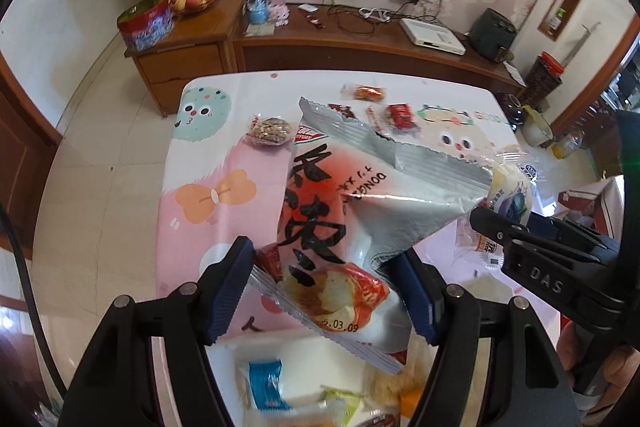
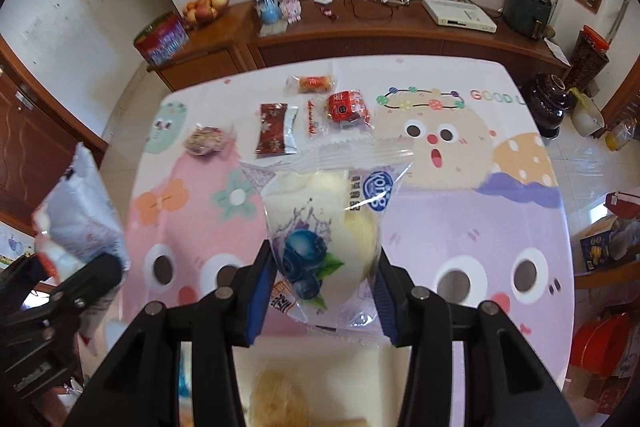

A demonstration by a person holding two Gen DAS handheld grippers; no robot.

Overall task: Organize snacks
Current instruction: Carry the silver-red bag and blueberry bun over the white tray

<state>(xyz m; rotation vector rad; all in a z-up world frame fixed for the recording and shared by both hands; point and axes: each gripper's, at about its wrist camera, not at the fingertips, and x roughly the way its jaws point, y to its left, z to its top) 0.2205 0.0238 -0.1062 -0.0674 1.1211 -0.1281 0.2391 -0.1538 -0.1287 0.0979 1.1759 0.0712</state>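
Note:
My left gripper (image 1: 324, 291) is shut on a silver and red snack bag (image 1: 320, 211) with black characters, held up above the table (image 1: 192, 227). To its right, my right gripper (image 1: 520, 239) is shut on a clear blueberry bread packet (image 1: 512, 195). The right wrist view shows that packet (image 2: 320, 227) pinched between the right gripper's (image 2: 322, 293) blue pads, lifted over the cartoon tablecloth (image 2: 460, 227). There the left gripper (image 2: 80, 287) and its bag (image 2: 80, 211) sit at the left edge.
Several small snacks lie in a row at the table's far side: an orange packet (image 2: 310, 83), a red one (image 2: 348, 107), a dark red one (image 2: 274, 129), a round grain cake (image 2: 206, 139). More packets (image 1: 280, 379) are piled under the grippers. A wooden cabinet (image 2: 360, 39) stands behind.

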